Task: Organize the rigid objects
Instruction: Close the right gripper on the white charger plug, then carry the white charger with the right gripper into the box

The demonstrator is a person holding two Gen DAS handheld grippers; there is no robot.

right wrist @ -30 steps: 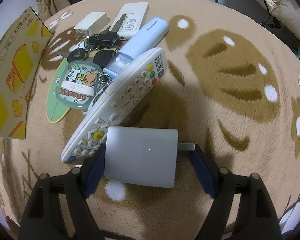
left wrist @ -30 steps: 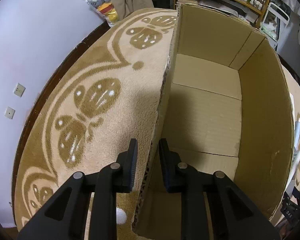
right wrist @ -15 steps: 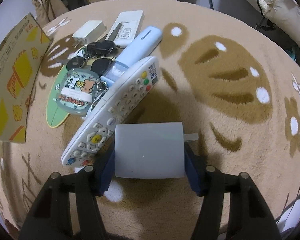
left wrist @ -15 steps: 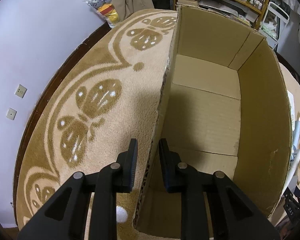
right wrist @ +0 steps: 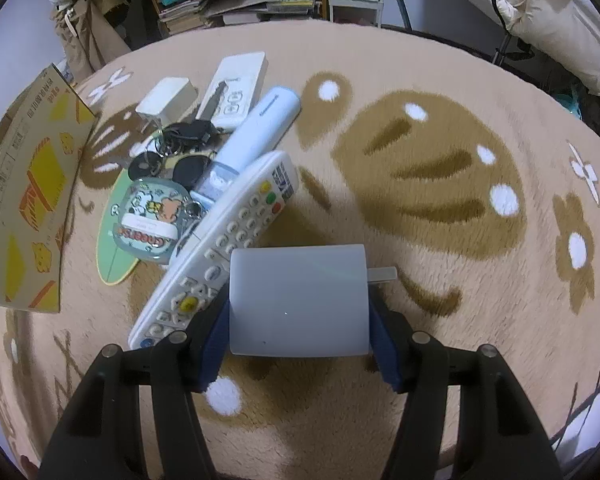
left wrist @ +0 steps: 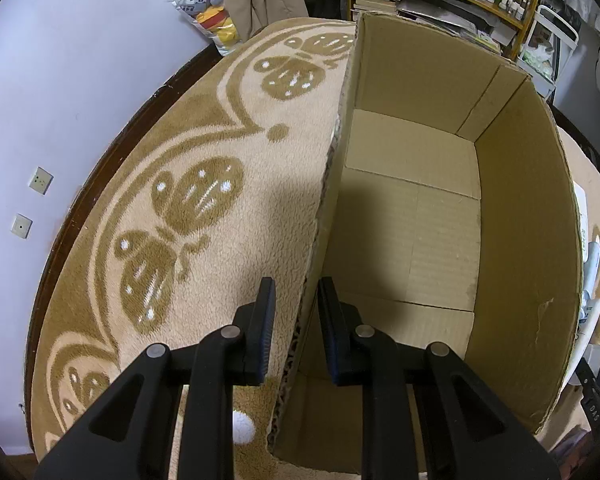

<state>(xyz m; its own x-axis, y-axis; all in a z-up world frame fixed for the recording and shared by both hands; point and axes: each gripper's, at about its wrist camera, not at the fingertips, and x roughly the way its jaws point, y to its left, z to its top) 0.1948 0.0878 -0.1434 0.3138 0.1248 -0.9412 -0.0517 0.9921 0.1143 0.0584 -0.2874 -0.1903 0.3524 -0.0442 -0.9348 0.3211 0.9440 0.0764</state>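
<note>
Left gripper (left wrist: pixel 296 312): your jaws straddle the near wall of the open brown cardboard box (left wrist: pixel 524 216); whether they pinch it, I cannot tell.
Right gripper (right wrist: pixel 300 328): your jaws are clenched on the white rectangular plug adapter (right wrist: pixel 299 300), apparently lifted just above the beige patterned carpet (right wrist: pixel 440 168).
Done: nothing lies in the box.
Left: long white remote control (right wrist: pixel 224 240), pale blue remote (right wrist: pixel 260 128) and keys (right wrist: pixel 172 152) wait at 11 o'clock.

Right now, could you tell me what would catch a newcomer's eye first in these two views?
In the right wrist view, the right gripper is clamped on a white charger block, its prongs pointing right, just beside a white remote that leans on a heap of keys and gadgets. In the left wrist view, the left gripper straddles the near wall of a large, empty cardboard box standing on the butterfly-patterned rug.
</note>
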